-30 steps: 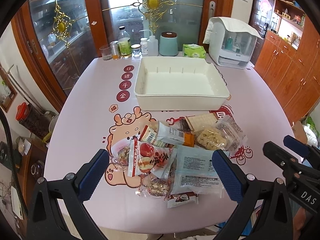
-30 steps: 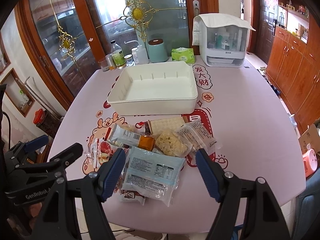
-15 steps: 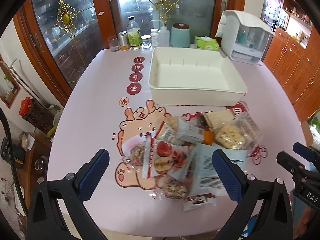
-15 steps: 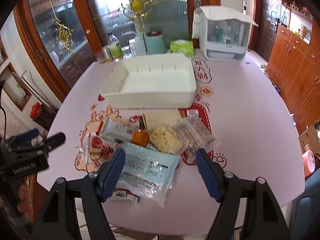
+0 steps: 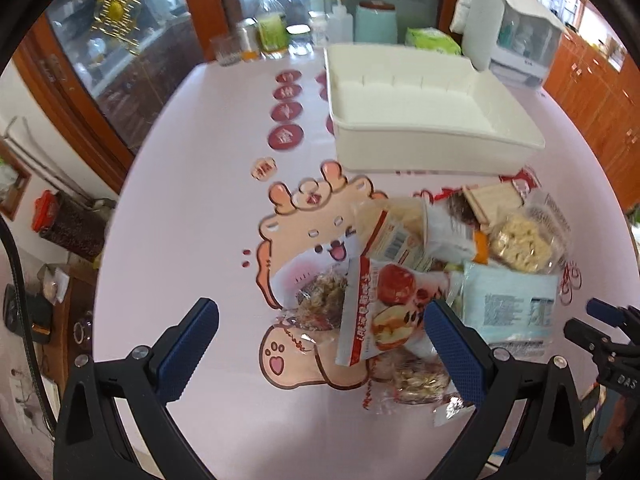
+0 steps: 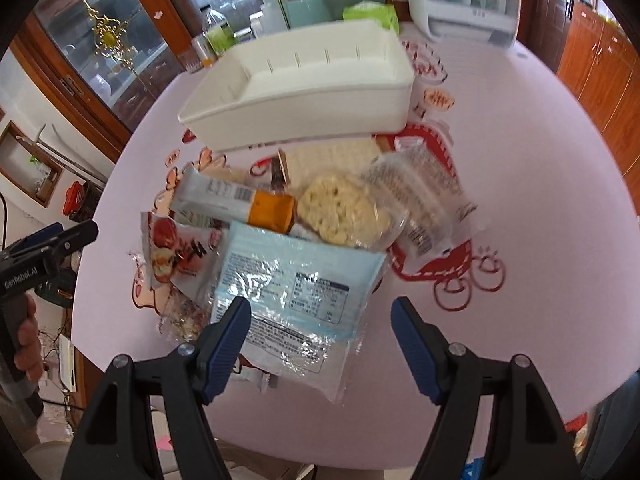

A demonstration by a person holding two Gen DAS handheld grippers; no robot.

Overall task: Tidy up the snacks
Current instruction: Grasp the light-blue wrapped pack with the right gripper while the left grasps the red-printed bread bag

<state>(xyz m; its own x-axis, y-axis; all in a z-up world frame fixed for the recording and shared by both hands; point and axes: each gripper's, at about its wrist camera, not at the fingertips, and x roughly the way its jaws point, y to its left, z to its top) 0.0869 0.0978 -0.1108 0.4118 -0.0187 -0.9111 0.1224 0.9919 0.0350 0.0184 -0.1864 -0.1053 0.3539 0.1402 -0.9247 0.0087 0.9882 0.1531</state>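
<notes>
The left hand-held gripper [image 5: 320,340] hangs wide open above the near edge of the pink desk [image 5: 192,200], holding nothing; between its blue pads lie a clear packet of nut clusters [image 5: 322,294] and a red-and-white apple-print snack bag [image 5: 384,312], whose right edge sits just beside the right pad. The right hand-held gripper [image 6: 320,332] is also spread open and empty, poised over a pale blue foil packet [image 6: 296,296] with a printed nutrition panel; the packet's lower left corner lies just at the left pad, while the right pad stands over bare desk. Behind that packet the heap of snacks continues: an orange-ended wrapped bar [image 6: 236,204], a clear pack of puffed rice cake [image 6: 344,208], a clear wrapped pastry [image 6: 420,200] to its right, and a pack of crackers [image 6: 332,156] nearest the tray. The empty white plastic tray [image 6: 304,108] sits on the desk just beyond the pile, well apart from both grippers. Bottles and a teal canister [image 5: 375,24] stand along the far edge.
</notes>
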